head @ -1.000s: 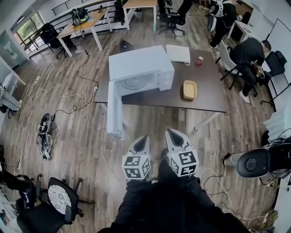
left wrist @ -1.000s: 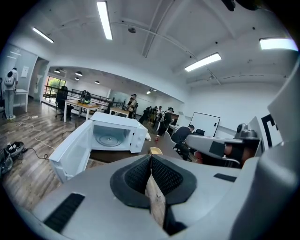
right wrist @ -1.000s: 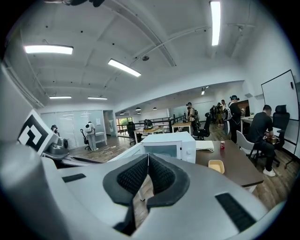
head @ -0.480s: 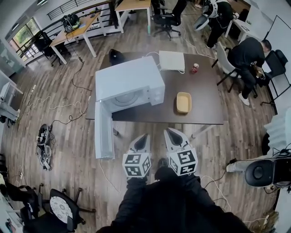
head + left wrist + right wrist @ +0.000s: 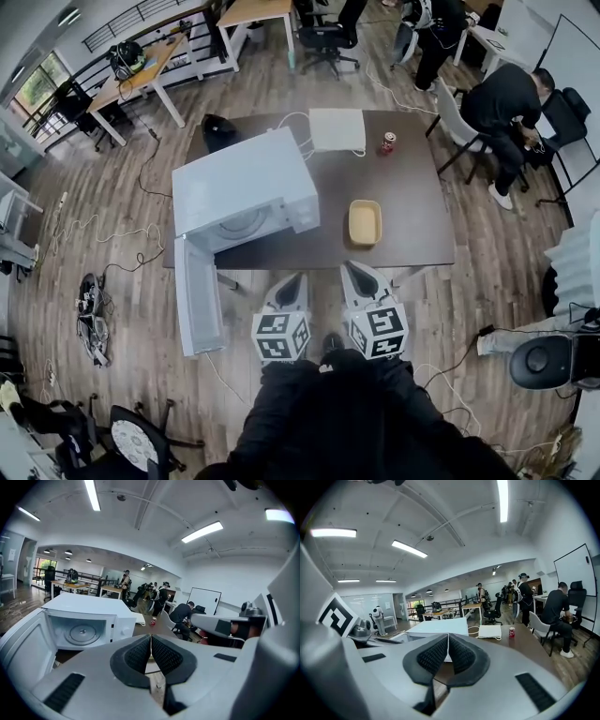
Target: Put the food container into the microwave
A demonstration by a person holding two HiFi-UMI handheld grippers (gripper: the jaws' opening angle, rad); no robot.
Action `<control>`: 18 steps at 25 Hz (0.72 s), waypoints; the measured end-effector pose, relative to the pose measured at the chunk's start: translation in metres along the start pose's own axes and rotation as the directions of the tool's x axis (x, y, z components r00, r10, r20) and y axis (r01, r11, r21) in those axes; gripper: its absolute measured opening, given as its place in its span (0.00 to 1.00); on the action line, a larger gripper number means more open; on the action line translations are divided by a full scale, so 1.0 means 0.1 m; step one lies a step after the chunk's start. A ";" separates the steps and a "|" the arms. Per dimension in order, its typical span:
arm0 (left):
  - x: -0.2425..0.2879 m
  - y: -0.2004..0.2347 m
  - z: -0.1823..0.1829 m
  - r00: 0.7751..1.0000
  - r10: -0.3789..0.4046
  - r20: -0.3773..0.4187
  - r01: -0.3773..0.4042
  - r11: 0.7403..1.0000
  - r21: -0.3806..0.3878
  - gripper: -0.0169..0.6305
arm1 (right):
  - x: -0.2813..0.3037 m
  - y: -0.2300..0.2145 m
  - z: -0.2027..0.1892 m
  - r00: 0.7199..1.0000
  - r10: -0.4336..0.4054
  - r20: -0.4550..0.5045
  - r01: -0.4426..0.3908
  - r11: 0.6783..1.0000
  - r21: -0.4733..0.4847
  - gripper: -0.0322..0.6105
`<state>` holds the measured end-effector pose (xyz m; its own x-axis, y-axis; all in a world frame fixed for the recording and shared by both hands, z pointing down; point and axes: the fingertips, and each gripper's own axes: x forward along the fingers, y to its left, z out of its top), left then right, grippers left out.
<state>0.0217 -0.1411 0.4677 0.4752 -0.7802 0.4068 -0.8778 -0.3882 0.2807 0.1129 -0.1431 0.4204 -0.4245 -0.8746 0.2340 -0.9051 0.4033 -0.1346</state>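
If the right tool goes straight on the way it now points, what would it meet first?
Probably the near edge of the table, just ahead of the shut right tool; beyond it lies the food container. Height is unclear, so it might pass over the edge.

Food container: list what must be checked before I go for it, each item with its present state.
1. Microwave door open: ok.
2. Cavity free: ok, only the turntable shows.
3. Food container upright on the table, apart from the microwave: ok.
4. Tools open for a grasp: not ok; left tool and right tool are shut and empty.
5. Tools at the container: not ok; both are short of it, by the table's near edge.
6. Container's contents: cannot tell.
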 end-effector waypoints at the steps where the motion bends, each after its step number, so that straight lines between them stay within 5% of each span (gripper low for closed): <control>1: 0.04 -0.01 0.00 1.000 0.001 -0.005 -0.001 1.000 0.002 0.08 | 0.01 -0.04 -0.02 1.000 -0.003 -0.002 0.003 1.000 0.006 0.09; 15: 0.75 0.04 -0.24 0.993 -0.045 -0.113 0.050 0.998 0.042 0.08 | 0.32 -0.64 -0.65 0.986 -0.109 -0.125 0.118 0.990 0.072 0.09; 18: 0.97 0.08 -0.35 0.987 -0.063 -0.149 0.071 0.996 0.048 0.08 | 0.46 -0.85 -0.89 0.974 -0.144 -0.177 0.161 0.983 0.087 0.21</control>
<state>0.0624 -0.2028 0.5399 0.5334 -0.6726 0.5130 -0.8438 -0.4657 0.2668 0.1680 -0.1932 0.5281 -0.2874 -0.8619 0.4178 -0.9561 0.2323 -0.1784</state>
